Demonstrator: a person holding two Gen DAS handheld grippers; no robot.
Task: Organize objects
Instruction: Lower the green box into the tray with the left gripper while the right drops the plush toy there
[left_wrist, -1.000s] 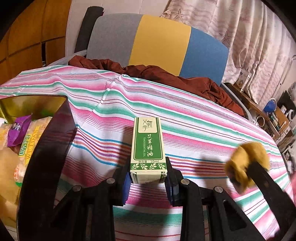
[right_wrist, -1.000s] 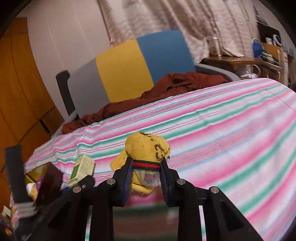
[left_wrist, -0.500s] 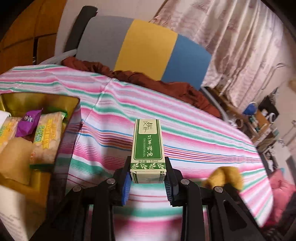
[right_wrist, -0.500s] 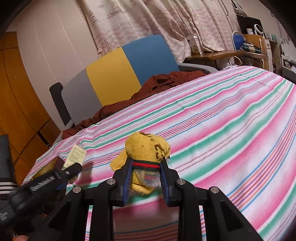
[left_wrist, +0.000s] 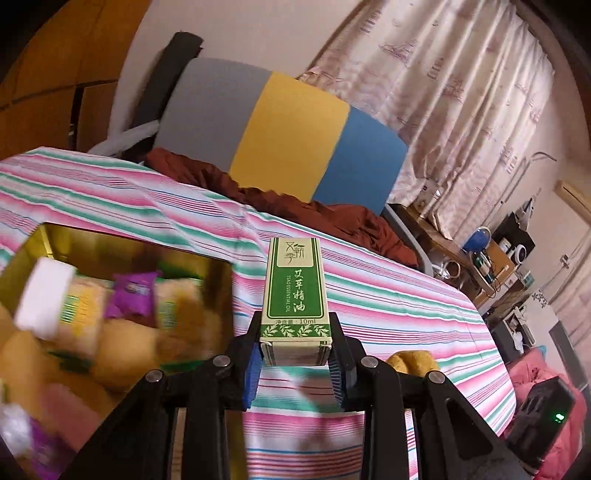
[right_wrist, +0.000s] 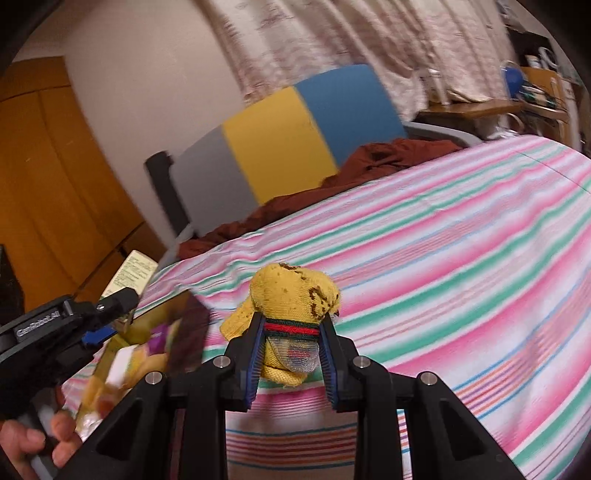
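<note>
My left gripper (left_wrist: 295, 363) is shut on a green and white essential oil box (left_wrist: 294, 291), held upright above the striped tablecloth. A gold tin (left_wrist: 122, 236) full of wrapped snacks (left_wrist: 131, 291) lies low on the left of it. My right gripper (right_wrist: 291, 363) is shut on a yellow knitted sock (right_wrist: 293, 295) with a red and green band. In the right wrist view the left gripper (right_wrist: 99, 314) with the box (right_wrist: 131, 273) is at the left, over the tin (right_wrist: 122, 354). The sock also shows in the left wrist view (left_wrist: 412, 362).
The table wears a pink, green and white striped cloth (right_wrist: 461, 266). Behind it stands a grey, yellow and blue chair (left_wrist: 280, 129) with a brown garment (left_wrist: 295, 206) on it. A cluttered desk (left_wrist: 491, 258) and curtains are at the right.
My left gripper has risen and swung left with the box, so the open tin now shows more fully. My right gripper has moved left toward the tin with the sock.
</note>
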